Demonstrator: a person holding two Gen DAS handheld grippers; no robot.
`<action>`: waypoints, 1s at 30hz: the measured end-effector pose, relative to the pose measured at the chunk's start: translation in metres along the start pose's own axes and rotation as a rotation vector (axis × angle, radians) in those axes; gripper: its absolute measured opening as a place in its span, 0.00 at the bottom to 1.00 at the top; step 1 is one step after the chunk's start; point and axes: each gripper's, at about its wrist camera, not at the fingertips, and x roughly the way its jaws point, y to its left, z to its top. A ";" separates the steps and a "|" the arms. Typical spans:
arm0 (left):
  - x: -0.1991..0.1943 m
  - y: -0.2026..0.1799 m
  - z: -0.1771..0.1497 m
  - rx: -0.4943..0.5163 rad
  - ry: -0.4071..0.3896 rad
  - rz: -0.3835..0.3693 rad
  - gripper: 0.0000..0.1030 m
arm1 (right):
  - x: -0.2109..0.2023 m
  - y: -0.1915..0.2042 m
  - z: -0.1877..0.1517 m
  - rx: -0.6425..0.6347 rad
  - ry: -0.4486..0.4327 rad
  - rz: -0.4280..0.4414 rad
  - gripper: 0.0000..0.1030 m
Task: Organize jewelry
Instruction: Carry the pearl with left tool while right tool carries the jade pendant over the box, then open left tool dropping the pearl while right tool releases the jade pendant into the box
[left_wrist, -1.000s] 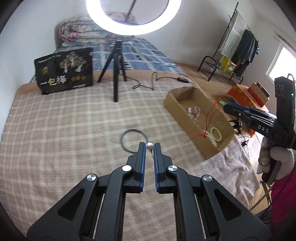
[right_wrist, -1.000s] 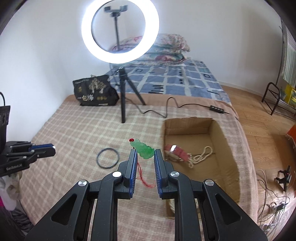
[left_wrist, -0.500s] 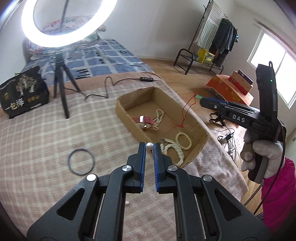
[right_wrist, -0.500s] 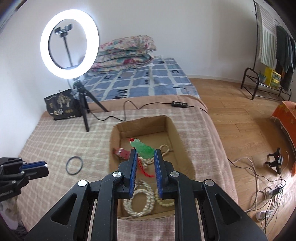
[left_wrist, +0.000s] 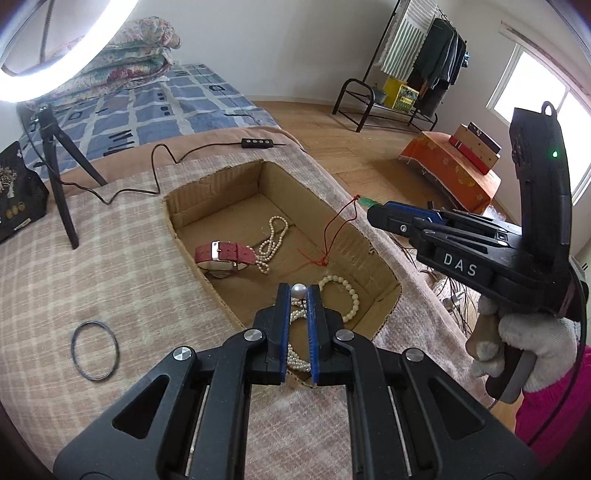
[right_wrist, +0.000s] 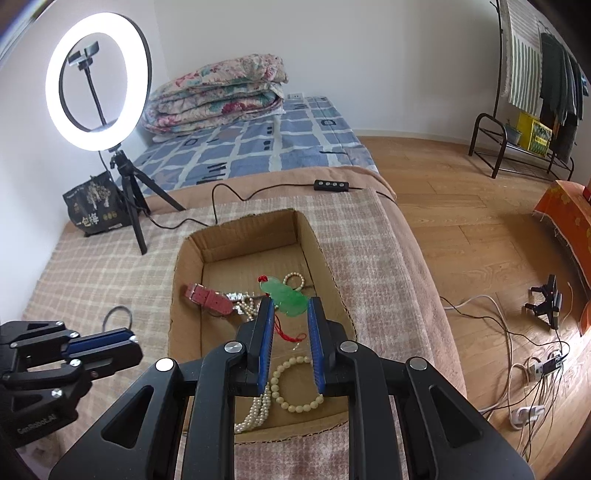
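Observation:
My left gripper is shut on a silver pearl bead and holds it over the near end of the cardboard box. My right gripper is shut on a green jade pendant with a red cord, above the same box. In the box lie a red-strapped watch, a thin pearl necklace and cream bead bracelets. A black ring bangle lies on the checked blanket, left of the box.
A ring light on a black tripod stands behind the box, its cable and remote trailing across the blanket. A black bag sits far left. The bed edge drops to a wooden floor with cables on the right.
Both grippers have moved right, from above the blanket near the black bangle to over the cardboard box. Each still holds its piece.

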 end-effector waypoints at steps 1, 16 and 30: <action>0.004 -0.002 0.000 0.001 0.005 0.001 0.06 | 0.002 0.000 -0.001 0.000 0.005 0.000 0.16; 0.024 -0.014 -0.014 0.018 0.047 -0.002 0.06 | 0.017 -0.006 -0.007 0.027 0.045 0.014 0.16; 0.019 -0.016 -0.013 0.040 0.035 0.029 0.43 | 0.013 0.002 -0.002 0.030 0.021 -0.006 0.52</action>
